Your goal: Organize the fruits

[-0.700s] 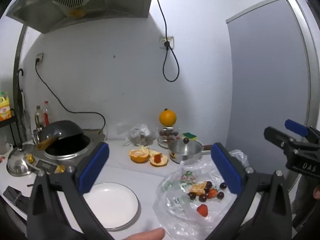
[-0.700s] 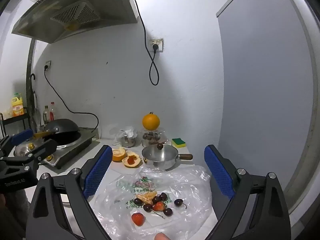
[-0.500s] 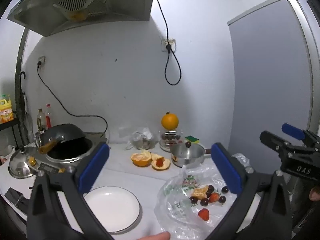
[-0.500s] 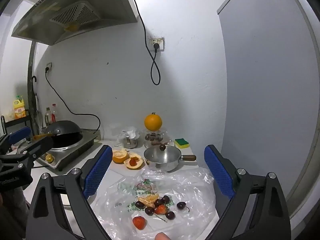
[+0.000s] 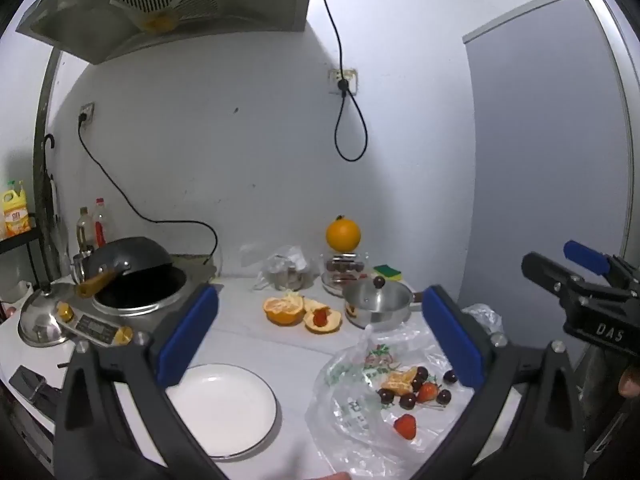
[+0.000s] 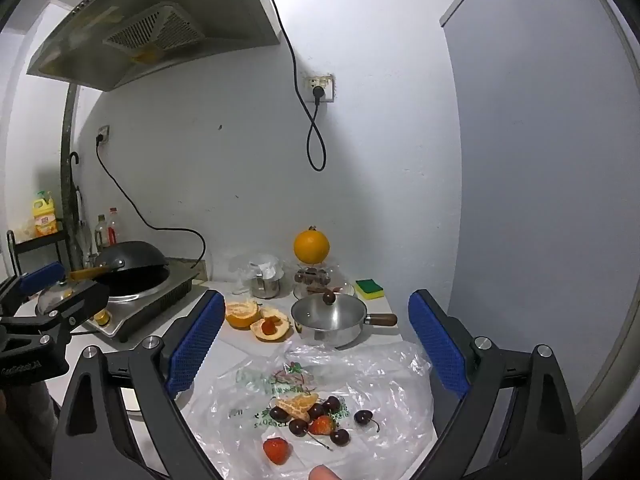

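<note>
A clear plastic bag (image 6: 320, 412) lies flat on the white counter with fruit on it: several dark cherries (image 6: 332, 404), orange segments (image 6: 298, 404) and two strawberries (image 6: 276, 450). The same pile of cherries (image 5: 408, 400) shows in the left wrist view, to the right of an empty white plate (image 5: 224, 408). My left gripper (image 5: 320, 344) hangs open above the plate and bag. My right gripper (image 6: 316, 344) is open above the bag, holding nothing. Farther back lie peeled orange halves (image 6: 256, 318), and a whole orange (image 6: 311, 246) sits on a glass container.
A small steel pot (image 6: 330, 318) with a wooden handle stands behind the bag. A cooker with a dark wok (image 5: 128, 272) and a steel lid (image 5: 40, 316) fill the left. A sponge (image 6: 369, 288), bottles (image 5: 100, 226) and a crumpled bag (image 5: 286, 270) line the wall.
Both views have shifted slightly: the counter and fruit sit a little lower and farther in the frames, as both grippers rose or tilted up slightly. Both stay open.
</note>
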`<state>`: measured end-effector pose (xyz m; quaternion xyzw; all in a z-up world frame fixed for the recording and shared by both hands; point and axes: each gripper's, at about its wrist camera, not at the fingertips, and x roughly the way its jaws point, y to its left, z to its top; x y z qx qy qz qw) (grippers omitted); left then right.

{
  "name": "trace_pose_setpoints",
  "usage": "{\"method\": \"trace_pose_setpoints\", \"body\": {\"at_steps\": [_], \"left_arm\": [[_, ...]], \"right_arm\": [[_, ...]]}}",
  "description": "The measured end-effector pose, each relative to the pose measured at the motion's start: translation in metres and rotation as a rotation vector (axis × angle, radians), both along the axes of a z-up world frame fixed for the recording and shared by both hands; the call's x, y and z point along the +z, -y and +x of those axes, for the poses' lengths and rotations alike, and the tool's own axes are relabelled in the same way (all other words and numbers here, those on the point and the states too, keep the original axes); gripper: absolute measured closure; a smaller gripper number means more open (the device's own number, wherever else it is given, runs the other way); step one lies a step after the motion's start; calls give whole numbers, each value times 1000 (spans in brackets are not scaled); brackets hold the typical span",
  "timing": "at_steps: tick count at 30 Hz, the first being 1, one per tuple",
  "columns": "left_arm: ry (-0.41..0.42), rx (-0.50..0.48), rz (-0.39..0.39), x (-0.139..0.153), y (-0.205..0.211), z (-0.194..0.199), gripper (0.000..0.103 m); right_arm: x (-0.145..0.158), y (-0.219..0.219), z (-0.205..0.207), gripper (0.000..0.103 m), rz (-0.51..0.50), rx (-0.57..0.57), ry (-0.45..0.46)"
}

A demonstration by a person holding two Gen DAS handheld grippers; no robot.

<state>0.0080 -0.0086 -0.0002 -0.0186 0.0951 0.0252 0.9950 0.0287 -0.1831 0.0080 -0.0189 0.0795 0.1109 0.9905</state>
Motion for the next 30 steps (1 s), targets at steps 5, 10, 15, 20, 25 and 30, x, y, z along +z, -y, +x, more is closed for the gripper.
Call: {"method": "trace_pose_setpoints", "body": {"at_steps": [5,10,15,20,25,30], "left_arm": [[0,7,-6,0,2,1,0],[-6,7,-10,-3,2,2,0],[-5,10,-2,0,2,5,0],[-14,16,-12,-2,0,6,0],[-19,21,-27,-1,-1,8,0],[-8,24,-7,1,0,5,0]], "right_arm": [[-3,1,2,8,-2,1,5],[-6,3,6,8,6,10,-8],[-5,2,9,8,1,16,-12],[-2,0,10,8,-2,16,-5],[-3,-3,12,8,-10,22,-13],[-3,0,12,8,-15,27,-8]]}}
